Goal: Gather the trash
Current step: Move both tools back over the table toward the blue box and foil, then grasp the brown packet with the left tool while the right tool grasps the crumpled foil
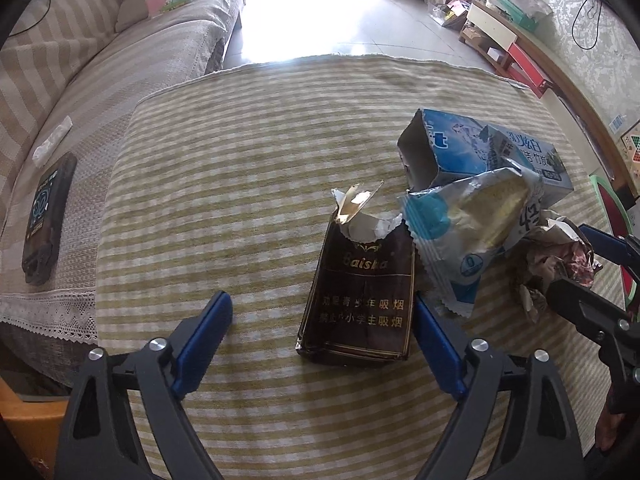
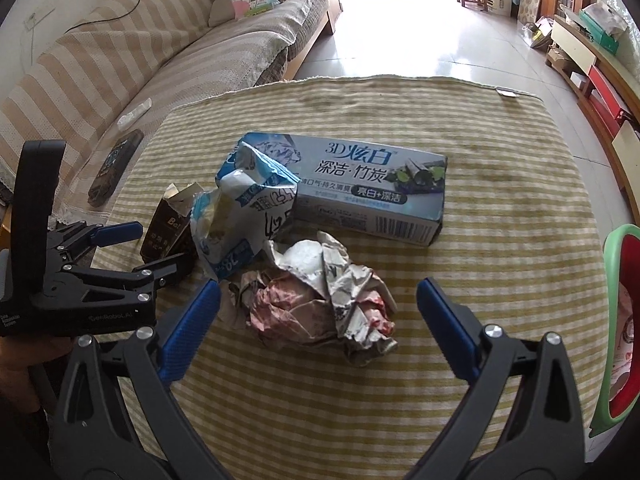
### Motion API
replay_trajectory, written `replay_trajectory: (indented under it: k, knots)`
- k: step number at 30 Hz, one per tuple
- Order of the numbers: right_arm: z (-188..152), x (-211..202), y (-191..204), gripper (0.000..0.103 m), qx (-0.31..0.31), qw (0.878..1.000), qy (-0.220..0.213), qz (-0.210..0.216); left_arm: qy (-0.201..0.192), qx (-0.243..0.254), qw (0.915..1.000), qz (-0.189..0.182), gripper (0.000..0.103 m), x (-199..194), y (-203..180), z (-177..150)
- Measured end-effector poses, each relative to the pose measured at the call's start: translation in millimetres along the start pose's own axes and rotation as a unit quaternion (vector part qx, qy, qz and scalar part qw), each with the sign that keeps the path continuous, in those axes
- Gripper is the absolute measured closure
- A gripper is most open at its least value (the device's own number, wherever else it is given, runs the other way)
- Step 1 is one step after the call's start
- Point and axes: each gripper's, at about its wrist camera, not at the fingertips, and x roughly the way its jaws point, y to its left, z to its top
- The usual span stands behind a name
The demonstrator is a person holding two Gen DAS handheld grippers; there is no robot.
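Note:
On the striped tablecloth (image 1: 240, 168) lies a torn dark brown cigarette pack (image 1: 360, 300). My left gripper (image 1: 320, 300) straddles it, open: the right pad is at the pack's edge, the left pad well clear. A crinkled blue-white wrapper (image 1: 460, 232) and a blue toothpaste box (image 1: 500, 152) lie just right of the pack. In the right wrist view a ball of crumpled paper (image 2: 320, 304) sits between the open jaws of my right gripper (image 2: 318, 286), neither pad touching it. The box (image 2: 360, 188), wrapper (image 2: 244, 208) and pack (image 2: 172, 228) lie beyond it, with the left gripper (image 2: 128, 248) at the left.
A striped sofa (image 1: 100, 60) runs along the left with a dark remote-like device (image 1: 46, 220) on its seat. A green-rimmed red container (image 2: 620, 320) stands at the table's right edge. Beyond the far edge is tiled floor (image 1: 340, 12); shelves line the right wall.

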Motion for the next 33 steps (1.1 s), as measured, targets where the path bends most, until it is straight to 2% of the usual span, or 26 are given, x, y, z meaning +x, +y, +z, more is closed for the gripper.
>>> replay_trajectory:
  k: [4,7,10,14,16,21,33]
  knots:
    - [-1,8,-1,0.019,0.0,1.0,0.009,-0.002,-0.004,0.006,1.0,0.0,0.029,0,-3,2]
    - [-3,14,-2,0.031,0.001,1.0,0.019,0.004,-0.009,0.006,0.9999,0.002,0.036,-2,-4,4]
    - [-5,15,-2,0.034,-0.001,1.0,0.02,0.003,-0.01,0.008,0.9999,0.004,0.04,-3,-6,2]
    - [-6,13,-4,0.044,-0.002,1.0,0.019,0.006,-0.014,0.005,0.9999,0.003,0.055,-7,-6,1]
    - [-8,10,-5,0.047,-0.003,1.0,0.019,0.01,-0.014,-0.003,0.9999,-0.001,0.055,-8,-5,-1]
    - [-9,4,-3,0.05,-0.006,1.0,0.014,0.013,-0.015,-0.018,0.9997,-0.01,0.056,-11,-2,-7]
    - [-9,-24,3,0.05,-0.014,1.0,-0.008,0.013,-0.032,-0.049,0.9983,-0.002,0.057,-33,7,-24]
